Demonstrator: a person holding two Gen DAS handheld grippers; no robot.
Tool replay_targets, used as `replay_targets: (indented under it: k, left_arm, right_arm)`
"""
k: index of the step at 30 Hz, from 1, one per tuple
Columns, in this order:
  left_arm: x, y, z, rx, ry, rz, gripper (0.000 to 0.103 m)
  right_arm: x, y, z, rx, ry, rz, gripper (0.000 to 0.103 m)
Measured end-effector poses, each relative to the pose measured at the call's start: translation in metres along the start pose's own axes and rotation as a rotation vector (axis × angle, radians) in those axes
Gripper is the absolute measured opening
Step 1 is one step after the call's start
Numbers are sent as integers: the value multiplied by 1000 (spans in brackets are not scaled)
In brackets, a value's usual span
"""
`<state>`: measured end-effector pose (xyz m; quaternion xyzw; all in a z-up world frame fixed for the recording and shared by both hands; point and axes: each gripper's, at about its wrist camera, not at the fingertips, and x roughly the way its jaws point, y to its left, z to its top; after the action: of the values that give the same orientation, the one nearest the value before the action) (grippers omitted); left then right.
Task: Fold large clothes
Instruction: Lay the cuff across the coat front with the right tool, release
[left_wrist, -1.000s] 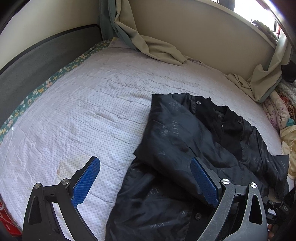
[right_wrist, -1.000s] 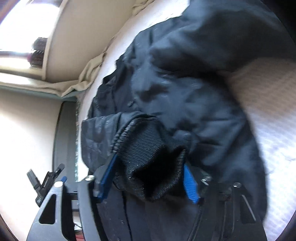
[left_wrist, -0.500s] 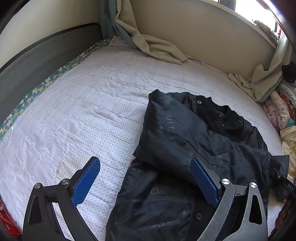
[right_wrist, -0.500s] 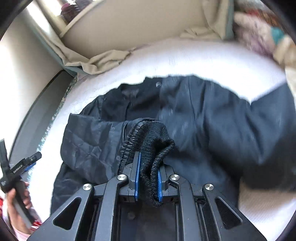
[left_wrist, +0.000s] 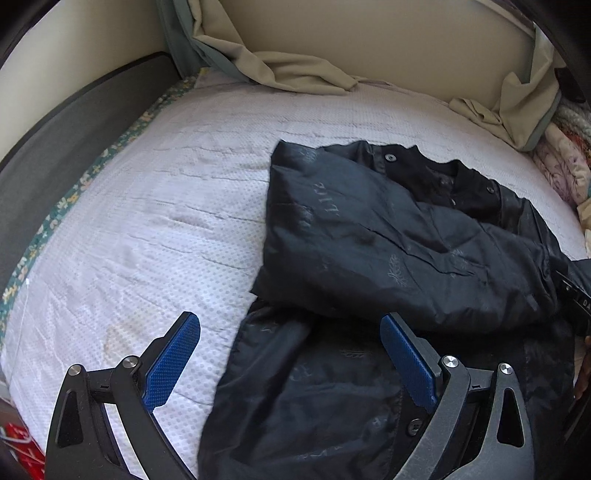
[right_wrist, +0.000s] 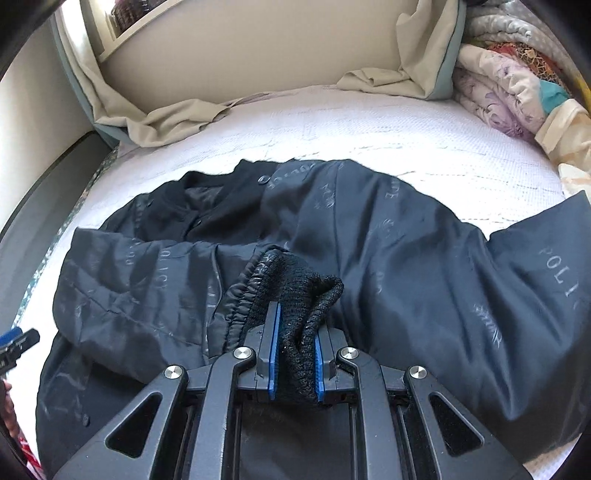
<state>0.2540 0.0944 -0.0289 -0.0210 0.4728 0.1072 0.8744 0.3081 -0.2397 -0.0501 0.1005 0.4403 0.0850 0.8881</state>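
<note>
Pinching knit cuff (right_wrist: 295, 295), right tool (right_wrist: 295, 354) clamped; left tool (left_wrist: 291, 354) apart, lower frame; jacket (left_wrist: 406, 251) soft, slippery, bulky.

I see the jacket (left_wrist: 388, 258) lying on the bed (left_wrist: 166, 206) — curtain (left_wrist: 280, 70) behind at twelve o'clock, quilts (right_wrist: 517, 92) at two.

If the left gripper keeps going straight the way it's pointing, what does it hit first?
Probably the black jacket: the open left gripper points down at its left edge, with white bedcover just beside it. Depth is hard to judge.
</note>
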Motion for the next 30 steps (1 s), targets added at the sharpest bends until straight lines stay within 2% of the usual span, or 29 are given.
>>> replay_targets:
  k: [4, 7, 8, 9, 10, 12, 14, 15, 18, 19, 21, 27, 30]
  left_arm:
    - [13, -12, 16, 35, 39, -22, 100]
    - [23, -17, 28, 89, 27, 2, 100]
    - [24, -17, 30, 100, 1, 11, 100]
    - [24, -15, 29, 105, -31, 15, 100]
    - [25, -14, 29, 101, -43, 16, 100]
    - [29, -14, 32, 86, -40, -20, 100]
    - [31, -17, 35, 74, -36, -81, 99]
    - [31, -21, 35, 85, -41, -103, 99]
    - [40, -35, 35, 127, -18, -127, 93]
    - [44, -37, 34, 131, -6, -137, 92]
    - [54, -41, 31, 148, 12, -141, 89]
    - [77, -49, 22, 219, 38, -91, 87]
    - [85, -53, 17, 246, 38, -79, 87]
  right_arm:
    - [6, 5, 2, -44, -40, -66, 16]
    - [11, 6, 2, -68, -40, -110, 24]
    - [10, 4, 3, -55, -29, -110, 28]
    - [4, -1, 6, -17, -19, -103, 37]
    - [-5, -4, 10, 14, -35, -94, 45]
    - [-27, -6, 15, 37, -102, -95, 52]
    - [-48, -1, 19, 28, -164, -62, 52]
    - [-55, 3, 19, 15, -176, -16, 52]
    - [-49, 18, 15, -27, -129, 56, 50]
    - [-42, 23, 12, -42, -106, 62, 43]
    - [-23, 31, 6, -79, -49, 51, 35]
    - [29, 30, -20, -86, 92, 2, 34]
    - [39, 30, -29, -105, 100, -19, 34]
